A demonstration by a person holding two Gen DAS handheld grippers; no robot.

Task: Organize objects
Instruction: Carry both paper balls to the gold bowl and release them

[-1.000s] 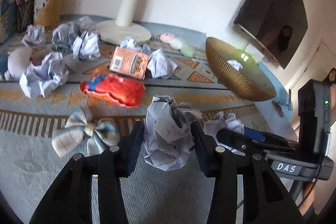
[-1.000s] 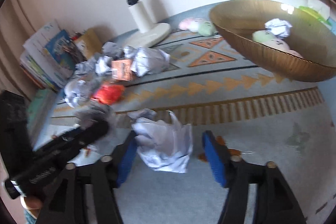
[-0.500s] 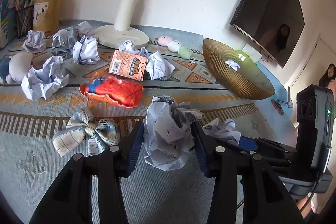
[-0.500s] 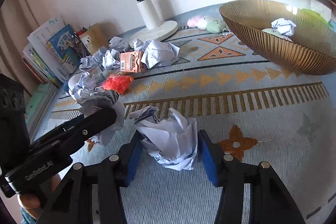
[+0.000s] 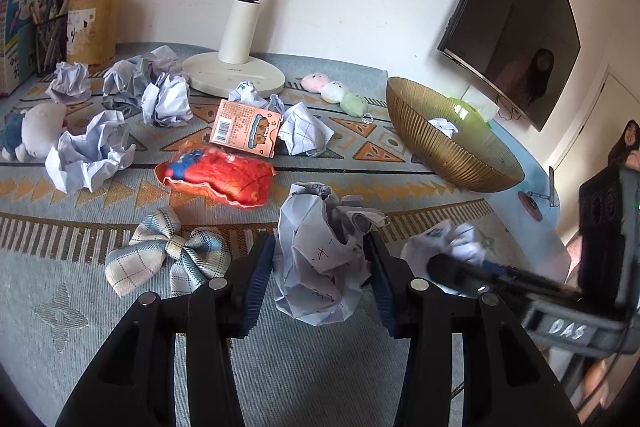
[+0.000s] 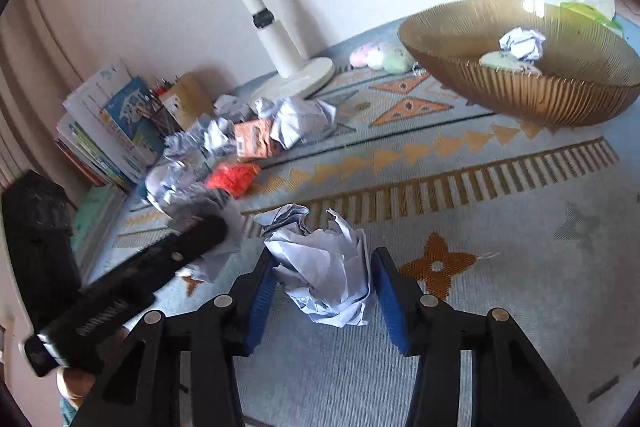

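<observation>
My left gripper is shut on a crumpled paper ball held above the patterned cloth. My right gripper is shut on another crumpled paper ball; it also shows in the left wrist view, blurred, at the right. A gold ribbed bowl stands at the right with a paper ball and soft toys inside; its outer wall shows in the right wrist view. Several more paper balls lie at the left.
A white lamp base stands at the back. A red packet, an orange box, a plaid bow, a plush toy, three pastel squishies and a pen holder are on the cloth. A monitor hangs at right.
My right gripper closed on its paper ball and lifted it a little. My left gripper keeps holding its paper ball, nearly still.
</observation>
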